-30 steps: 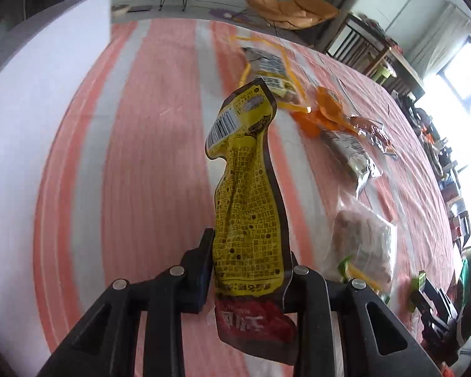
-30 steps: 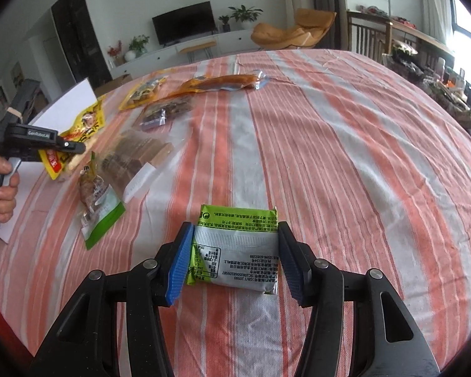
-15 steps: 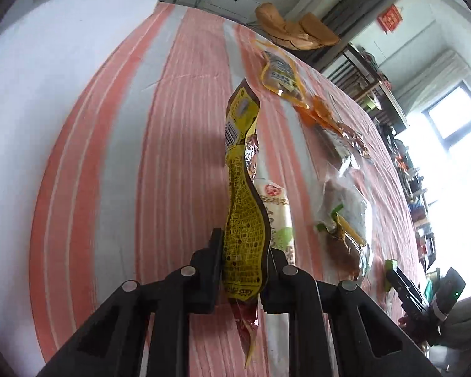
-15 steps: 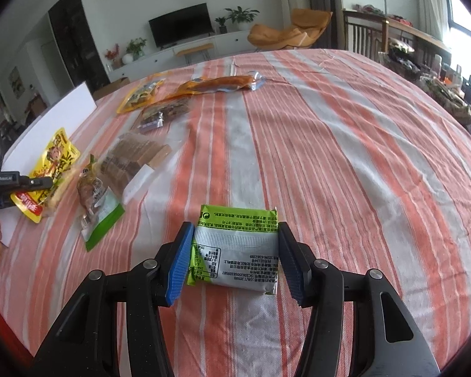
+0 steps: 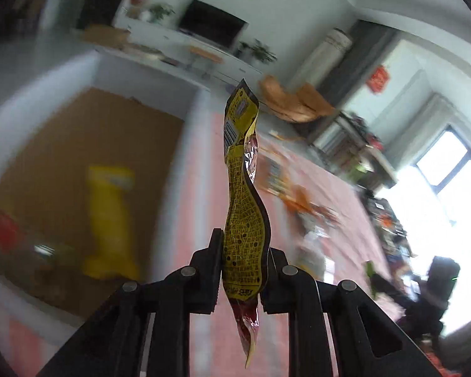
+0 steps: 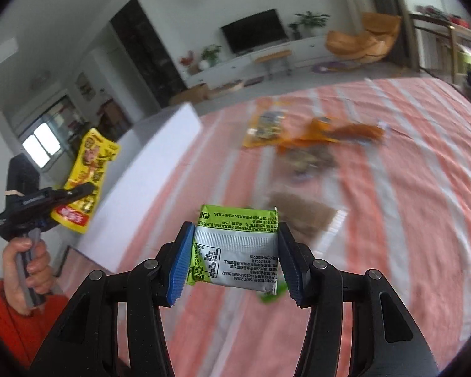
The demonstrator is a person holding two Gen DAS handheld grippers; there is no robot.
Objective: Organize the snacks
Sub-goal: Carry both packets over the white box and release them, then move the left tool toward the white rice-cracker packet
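My left gripper (image 5: pixel 241 270) is shut on a yellow snack pouch (image 5: pixel 243 207), held edge-on in the air beside an open cardboard box (image 5: pixel 78 157) with white walls. The box holds another yellow pouch (image 5: pixel 110 220) and a red packet (image 5: pixel 3 232). My right gripper (image 6: pixel 235 260) is shut on a green and silver snack packet (image 6: pixel 237 245), lifted above the striped table (image 6: pixel 408 188). In the right wrist view the left gripper (image 6: pixel 75 193) and its yellow pouch (image 6: pixel 89 176) are at the far left, by the box's white wall (image 6: pixel 160 169).
Several snack packs lie on the orange-and-white striped cloth: a yellow one (image 6: pixel 265 125), an orange one (image 6: pixel 339 133), a dark one (image 6: pixel 311 160) and a brown one (image 6: pixel 301 215). A person's hand (image 6: pixel 28 267) holds the left gripper. Both views are motion-blurred.
Both grippers have lifted with their packets. The left one has swung left, up over the open box. The right one has risen off the table and turned left toward the box.
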